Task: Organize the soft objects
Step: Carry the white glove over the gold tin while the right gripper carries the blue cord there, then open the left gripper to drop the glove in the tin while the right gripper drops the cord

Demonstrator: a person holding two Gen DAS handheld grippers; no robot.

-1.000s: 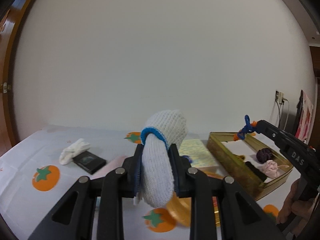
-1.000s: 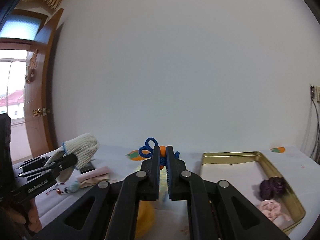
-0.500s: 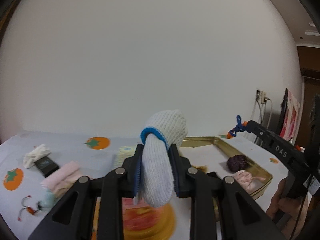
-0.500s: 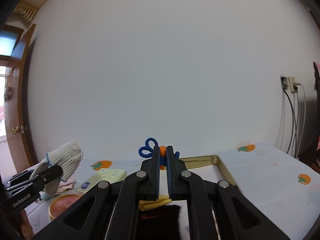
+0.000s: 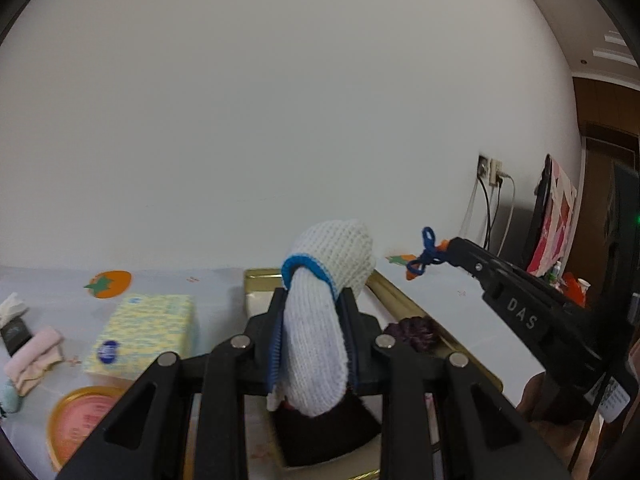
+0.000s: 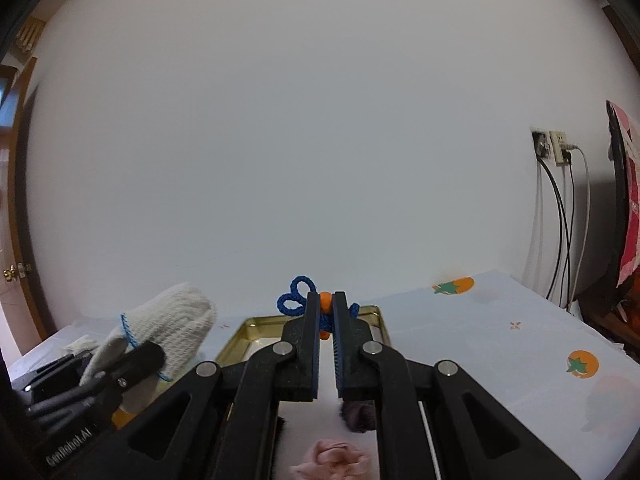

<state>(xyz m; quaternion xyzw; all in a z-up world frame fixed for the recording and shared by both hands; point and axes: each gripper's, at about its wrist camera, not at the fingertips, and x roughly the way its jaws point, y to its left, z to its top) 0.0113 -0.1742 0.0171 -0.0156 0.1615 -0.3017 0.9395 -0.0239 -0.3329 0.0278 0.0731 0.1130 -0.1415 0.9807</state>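
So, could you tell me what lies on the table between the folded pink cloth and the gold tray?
In the left wrist view, a yellow patterned packet lies between the pink cloth and the gold tray; nothing else shows there.

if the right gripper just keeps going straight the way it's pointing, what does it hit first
Probably nothing close. The right gripper, shut on the blue cord knot, points above the far rim of the gold tray, so the white wall looks like the first thing ahead, though depth is unclear.

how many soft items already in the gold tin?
2 visible: a dark purple scrunchie by the gold metal tin's right wall, and a pink scrunchie nearer the cameras. The jaws block much of the tin, so more may be hidden.
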